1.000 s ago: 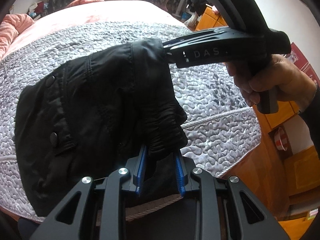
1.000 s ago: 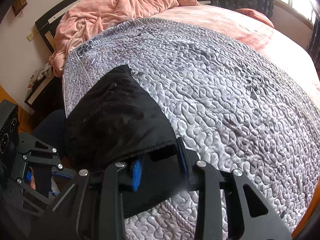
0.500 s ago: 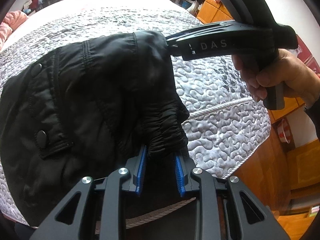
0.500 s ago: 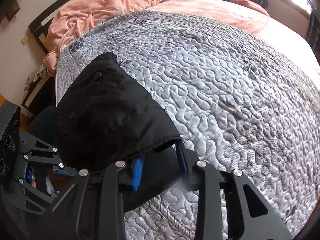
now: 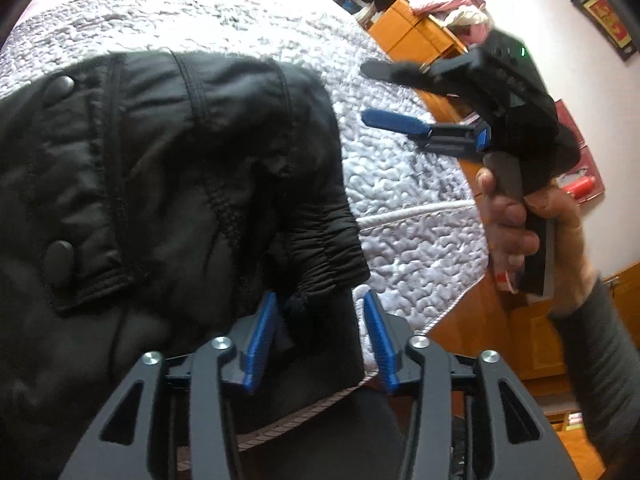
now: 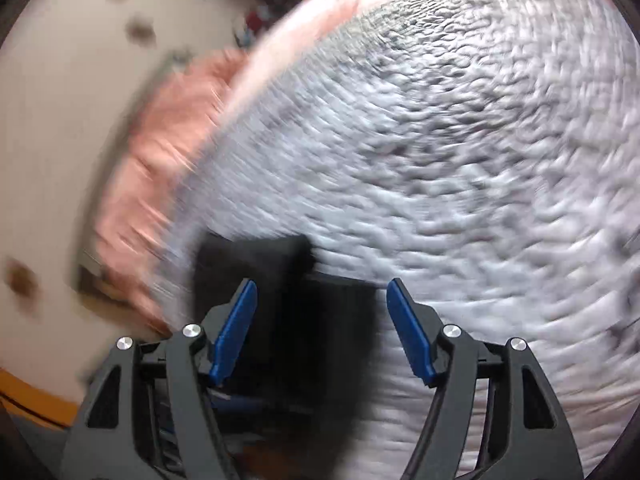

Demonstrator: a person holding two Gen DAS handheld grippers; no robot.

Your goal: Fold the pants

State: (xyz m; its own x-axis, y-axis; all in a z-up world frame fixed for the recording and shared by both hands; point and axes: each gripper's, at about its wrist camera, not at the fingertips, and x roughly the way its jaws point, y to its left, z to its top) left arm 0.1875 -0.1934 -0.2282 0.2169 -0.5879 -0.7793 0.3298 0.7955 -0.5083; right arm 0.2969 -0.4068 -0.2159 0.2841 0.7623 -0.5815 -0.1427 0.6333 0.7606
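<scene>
Black pants (image 5: 168,184) lie folded in a bundle on the grey quilt (image 5: 408,216), snaps and elastic cuff showing. My left gripper (image 5: 318,320) is at the cuff with its jaws opening. Cloth still sits between the blue pads, and quilt shows in a gap beside the right pad. My right gripper (image 5: 374,98), held by a hand (image 5: 508,232), hovers over the quilt to the right of the pants, clear of them, its jaws opening with nothing between them. The right wrist view is smeared by motion. It shows the right gripper (image 6: 322,304) spread wide over a dark blur of pants (image 6: 256,260).
The bed's corded edge (image 5: 420,210) runs close to the pants on the right. Beyond it stands orange wooden furniture (image 5: 416,36) with clothes piled on top. A pink blanket (image 6: 160,140) lies past the quilt's far side.
Both grippers have let go of the pants. The right one has pulled away to the right and rolled over. The bundle has come down onto the quilt.
</scene>
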